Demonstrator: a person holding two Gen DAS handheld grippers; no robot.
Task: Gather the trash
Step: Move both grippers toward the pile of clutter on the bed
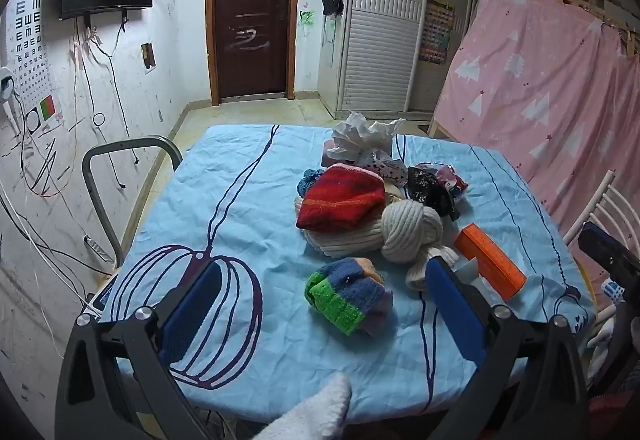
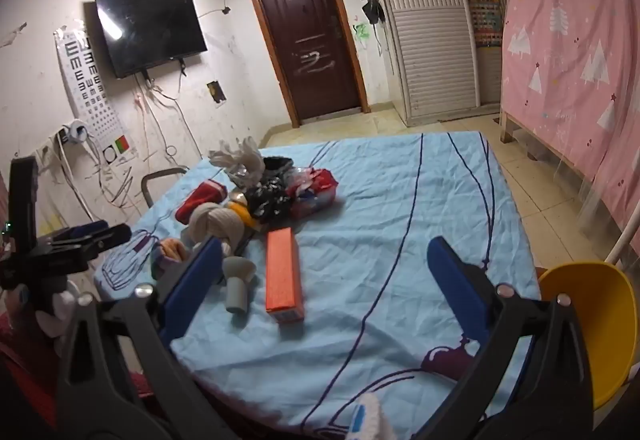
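Observation:
A table with a light blue cloth (image 1: 240, 199) holds a pile of things. Crumpled white tissue (image 1: 362, 133) lies at the far side, also in the right wrist view (image 2: 240, 155). Black and red wrappers (image 1: 434, 185) lie beside it, also seen from the right (image 2: 296, 187). An orange box (image 1: 490, 260) (image 2: 283, 276) and a grey cap-shaped piece (image 2: 238, 280) lie nearer. My left gripper (image 1: 324, 292) is open above a rolled green and blue sock (image 1: 346, 296). My right gripper (image 2: 326, 272) is open over the cloth near the orange box.
A red knit hat (image 1: 340, 201) and a cream knit roll (image 1: 410, 230) sit in the pile. A yellow bin (image 2: 592, 316) stands at the table's right edge. A metal chair frame (image 1: 120, 167) stands at the left, a white chair (image 1: 600, 207) at the right.

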